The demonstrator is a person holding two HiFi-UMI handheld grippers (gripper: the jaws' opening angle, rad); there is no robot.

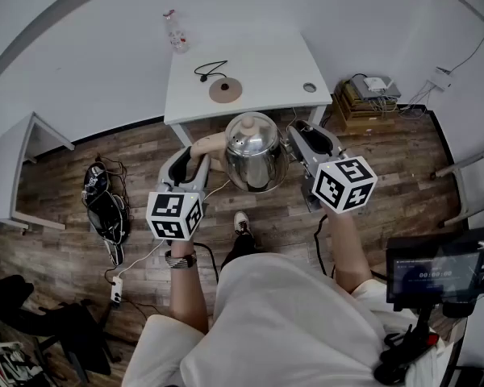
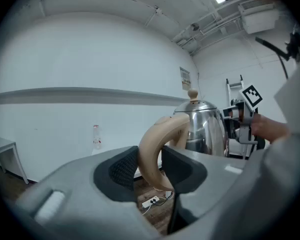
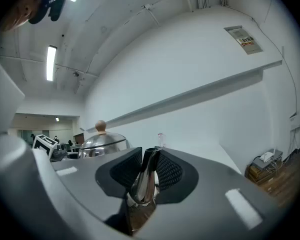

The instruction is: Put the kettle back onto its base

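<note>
A shiny steel kettle [image 1: 255, 150] with a beige handle and a knobbed lid hangs in the air over the wooden floor, just in front of the white table [image 1: 266, 59]. Its round brown base [image 1: 224, 89], with a black cord, lies on the table near the front edge. My left gripper [image 1: 195, 158] is shut on the curved beige handle [image 2: 157, 144], which sits between the dark pads of that gripper [image 2: 149, 166]. At the kettle's other side, my right gripper [image 1: 305, 138] is shut on the steel spout [image 3: 146, 176]. The lid [image 3: 102, 141] shows to that gripper's left.
A clear bottle [image 1: 176, 31] stands at the table's far left corner, and a cable hole [image 1: 309, 87] is near its right edge. On the floor lie cables and a power strip [image 1: 105, 208] to the left and stacked boxes [image 1: 369, 95] to the right. A small white side table [image 1: 16, 168] stands far left.
</note>
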